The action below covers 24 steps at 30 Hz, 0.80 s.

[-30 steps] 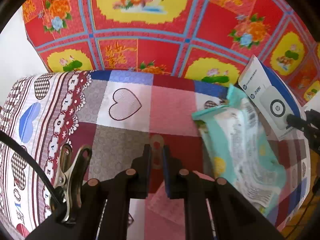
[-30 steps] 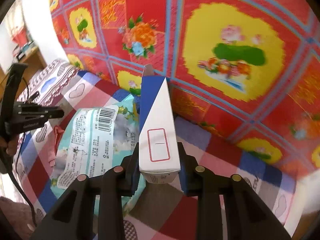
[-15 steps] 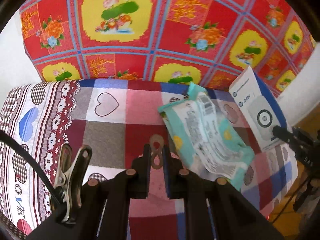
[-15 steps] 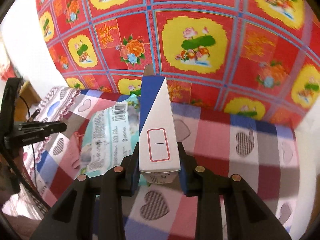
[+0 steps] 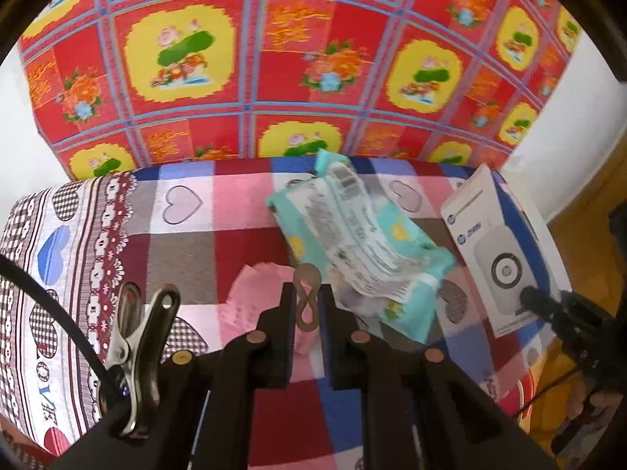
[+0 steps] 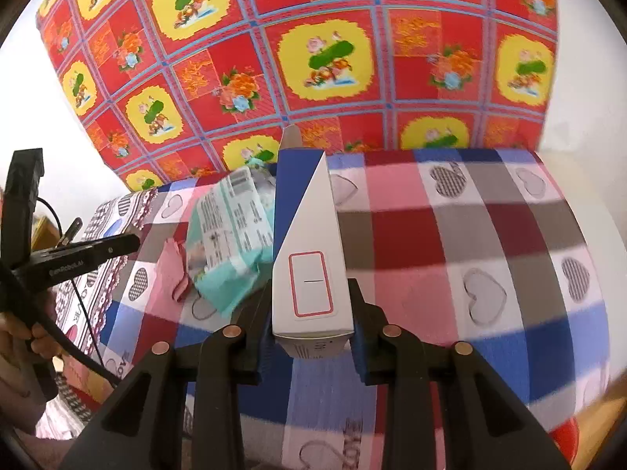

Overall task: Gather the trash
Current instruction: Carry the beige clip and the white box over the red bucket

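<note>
We held the white and blue carton [image 6: 309, 258] in the right gripper [image 6: 311, 313], its jaws pressed against both long sides near the carton's lower end, so that the box stood tilted up and away from us above the cloth; seen from the left wrist, the same carton [image 5: 497, 250] showed a round grey device printed on its white face and hung over the right part of the table, held off the cloth as far as we could judge. Just beside it lay the teal wipes packet [image 5: 360, 250], crumpled and flat on the cloth, its white label with a barcode facing up, and whether anything remained inside it or inside the carton we could not tell. A pink crumpled tissue [image 5: 258, 297] lay touching the packet's near edge. Our left gripper [image 5: 307, 305] hung just above that tissue with its jaws nearly closed, only a narrow gap between them, and nothing gripped there. A metal clip [image 5: 137, 352] and a black cable [image 5: 51, 313] sat on the left gripper's body. All of it rested on the checked tablecloth [image 6: 470, 243] with hearts, in red, pink, blue and grey squares, and behind the table hung a red floral sheet [image 5: 313, 58] with yellow panels, with white wall [image 6: 47, 125] at either side
</note>
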Tool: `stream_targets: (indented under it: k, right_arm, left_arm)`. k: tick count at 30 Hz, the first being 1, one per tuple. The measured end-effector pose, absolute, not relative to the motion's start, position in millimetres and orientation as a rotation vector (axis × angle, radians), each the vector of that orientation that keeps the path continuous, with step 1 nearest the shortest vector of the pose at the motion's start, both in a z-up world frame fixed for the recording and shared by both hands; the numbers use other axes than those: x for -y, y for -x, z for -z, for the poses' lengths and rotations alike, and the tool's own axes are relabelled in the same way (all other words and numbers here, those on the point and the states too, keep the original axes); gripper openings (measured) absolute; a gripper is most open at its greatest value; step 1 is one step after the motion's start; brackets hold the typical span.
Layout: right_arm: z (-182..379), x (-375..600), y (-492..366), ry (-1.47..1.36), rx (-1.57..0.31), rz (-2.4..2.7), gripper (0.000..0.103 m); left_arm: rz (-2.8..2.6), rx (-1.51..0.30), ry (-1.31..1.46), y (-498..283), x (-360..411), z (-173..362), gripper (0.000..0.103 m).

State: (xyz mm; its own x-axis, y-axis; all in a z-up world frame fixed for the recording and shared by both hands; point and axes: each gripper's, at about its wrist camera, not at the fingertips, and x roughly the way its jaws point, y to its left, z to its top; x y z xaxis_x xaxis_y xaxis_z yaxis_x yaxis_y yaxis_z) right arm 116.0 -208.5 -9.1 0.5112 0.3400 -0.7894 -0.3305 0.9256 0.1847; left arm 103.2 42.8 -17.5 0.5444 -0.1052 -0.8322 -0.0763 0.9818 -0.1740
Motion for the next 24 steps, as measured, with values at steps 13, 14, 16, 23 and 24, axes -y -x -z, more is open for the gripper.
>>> stream_targets:
  k: [13, 14, 16, 23, 24]
  right_arm:
    - [7.2, 230.8, -56.6, -0.081, -0.931, -0.295, 0.032]
    - [7.1, 233.2, -52.9, -0.087, -0.93, -0.289, 0.032]
    - [7.3, 238.7, -44.5, -0.095, -0.93, -0.269, 0.032]
    - [4.2, 260.8, -20.9, -0.132, -0.923, -0.196, 0.032]
    - [3.9, 264.8, -18.8, -0.138, -0.922, -0.185, 0.032]
  left_arm:
    - [0.143, -0.999, 0.127, -75.9, 0.2, 13.2, 0.011]
    - [0.152, -0.999, 0.121, -74.8, 3.7, 12.9, 0.011]
    - [0.173, -1.0, 0.111, -72.8, 10.8, 12.7, 0.011]
    - [0.25, -1.008, 0.078, -69.5, 40.8, 12.0, 0.011]
    - [0.262, -1.007, 0.071, -68.9, 46.0, 11.6, 0.011]
